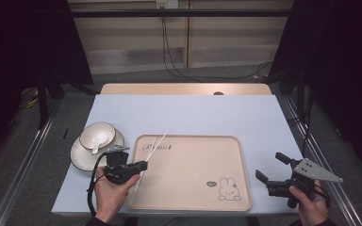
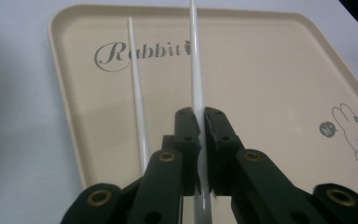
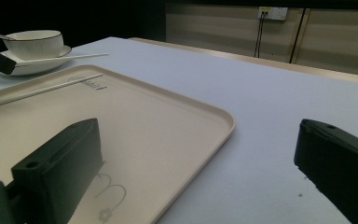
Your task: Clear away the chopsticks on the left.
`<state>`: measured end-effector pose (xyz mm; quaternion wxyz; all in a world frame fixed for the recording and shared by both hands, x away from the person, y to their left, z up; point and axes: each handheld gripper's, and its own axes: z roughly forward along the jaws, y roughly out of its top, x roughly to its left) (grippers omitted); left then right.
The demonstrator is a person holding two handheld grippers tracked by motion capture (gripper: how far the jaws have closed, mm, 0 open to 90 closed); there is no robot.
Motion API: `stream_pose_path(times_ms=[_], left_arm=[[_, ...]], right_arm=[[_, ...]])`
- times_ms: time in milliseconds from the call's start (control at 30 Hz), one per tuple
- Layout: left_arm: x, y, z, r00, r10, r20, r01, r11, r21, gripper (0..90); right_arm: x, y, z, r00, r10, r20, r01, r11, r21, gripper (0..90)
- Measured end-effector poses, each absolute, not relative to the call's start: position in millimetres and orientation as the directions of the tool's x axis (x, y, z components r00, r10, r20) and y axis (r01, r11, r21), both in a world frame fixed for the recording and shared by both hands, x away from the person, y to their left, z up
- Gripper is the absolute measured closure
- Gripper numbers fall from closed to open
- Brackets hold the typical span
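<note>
Left tongs [image 2: 199, 122] clamped on one white chopstick [image 2: 195, 70]; the other chopstick [image 2: 137, 88] lies in the beige tray [image 2: 270, 60]. Right tongs [image 1: 272, 167] gape apart, lower right. Spoon [image 1: 97, 145] sits in the bowl [image 1: 98, 134], middle left.

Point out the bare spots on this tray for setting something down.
Free: the tray middle, between the word Rabbit and the rabbit drawing. Crowded: its left edge, where one chopstick lies and the left gripper holds another.

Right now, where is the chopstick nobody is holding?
In the left gripper view, the loose chopstick lies flat on the tray, near its left rim, beside the chopstick clamped in the left gripper.
</note>
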<state>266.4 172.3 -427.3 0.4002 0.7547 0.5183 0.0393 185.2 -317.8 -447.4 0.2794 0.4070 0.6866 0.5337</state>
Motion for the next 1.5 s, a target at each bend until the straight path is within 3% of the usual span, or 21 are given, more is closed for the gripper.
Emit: stream_pose_path(times_ms=[433,1233,1500], left_arm=[[266.1,165.2,-446.6,0.351,0.87,-0.347,0.806,-0.092,0.584,84.6],[271.1,155.0,-462.4,0.334,0.886,-0.323,0.836,-0.12,0.536,83.6],[271.3,154.9,-461.2,0.393,0.856,-0.335,0.812,-0.152,0.564,71.2]], right_arm=[[185.1,-317.3,-447.4,-0.51,0.858,0.052,0.264,0.098,0.96,0.4],[185.0,-317.6,-447.1,-0.512,0.858,0.037,0.253,0.109,0.961,0.4],[185.3,-317.5,-447.4,-0.514,0.857,0.038,0.254,0.109,0.961,0.4]])
